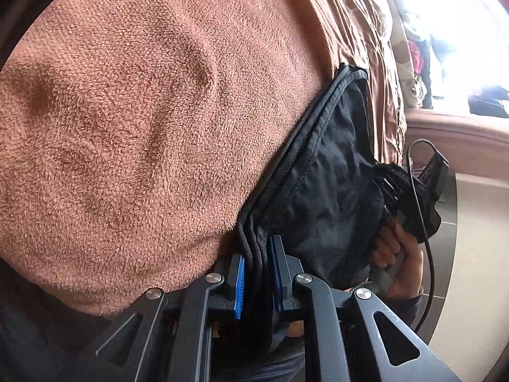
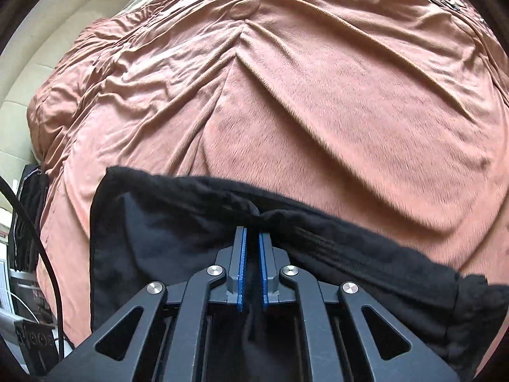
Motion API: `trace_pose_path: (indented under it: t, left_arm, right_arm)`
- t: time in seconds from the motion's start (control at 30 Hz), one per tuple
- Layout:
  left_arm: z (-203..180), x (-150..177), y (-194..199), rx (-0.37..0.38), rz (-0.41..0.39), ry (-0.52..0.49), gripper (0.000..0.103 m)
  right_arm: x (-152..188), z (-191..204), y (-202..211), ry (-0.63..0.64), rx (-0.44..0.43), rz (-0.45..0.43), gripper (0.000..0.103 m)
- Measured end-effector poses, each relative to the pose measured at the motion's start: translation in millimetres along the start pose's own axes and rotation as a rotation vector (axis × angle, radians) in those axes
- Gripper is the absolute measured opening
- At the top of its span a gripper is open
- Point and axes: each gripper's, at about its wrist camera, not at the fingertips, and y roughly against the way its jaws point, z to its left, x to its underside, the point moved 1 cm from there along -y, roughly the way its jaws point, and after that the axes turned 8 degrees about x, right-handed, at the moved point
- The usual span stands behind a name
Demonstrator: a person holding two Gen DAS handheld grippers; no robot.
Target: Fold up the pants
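1. Terracotta plush blanket [image 1: 127, 121] fills most of the left wrist view; its nap is nubby, with soft dents. In the right wrist view a smoother, creased pinkish-brown cover [image 2: 286, 95] spreads over the bed beyond the pants.
2. Black pants [image 1: 327, 178] lie against the blanket's right edge in the left view, several stacked hems running along that edge. In the right view the pants [image 2: 178, 222] sit on the near part of the cover, a thick rolled edge crossing the frame.
3. The left gripper [image 1: 257, 273] has its jaws closed on the stacked hem edges of the pants, dark cloth filling the gap between the blue pads.
4. The right gripper [image 2: 252, 264] has its jaws nearly together, pinching a bunched fold of the pants at the rolled edge.
5. In the left view the right hand [image 1: 397, 254] is seen right of the pants, wrapped around a grey handle under black cloth.
6. A black cable [image 1: 426, 216] loops past that hand, away from the blanket.
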Motion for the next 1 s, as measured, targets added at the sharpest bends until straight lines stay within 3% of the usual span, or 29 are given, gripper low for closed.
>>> trace_pose_path:
  t: [0.47,0.77,1.0]
  left_arm:
    - [-8,-1,-3,-0.014,-0.002,-0.042,0.015]
    - [-15,-5,-6,0.006,-0.007,-0.069,0.017]
    - [-16,-2,-6,0.038,-0.016,-0.083,0.023]
  right_arm:
    - [-20,4,-1,-0.029,0.012,-0.047,0.0]
    - [22,11,54,0.055,-0.092,-0.105,0.0]
    - [61,10,69,0.11,-0.135,-0.106,0.0]
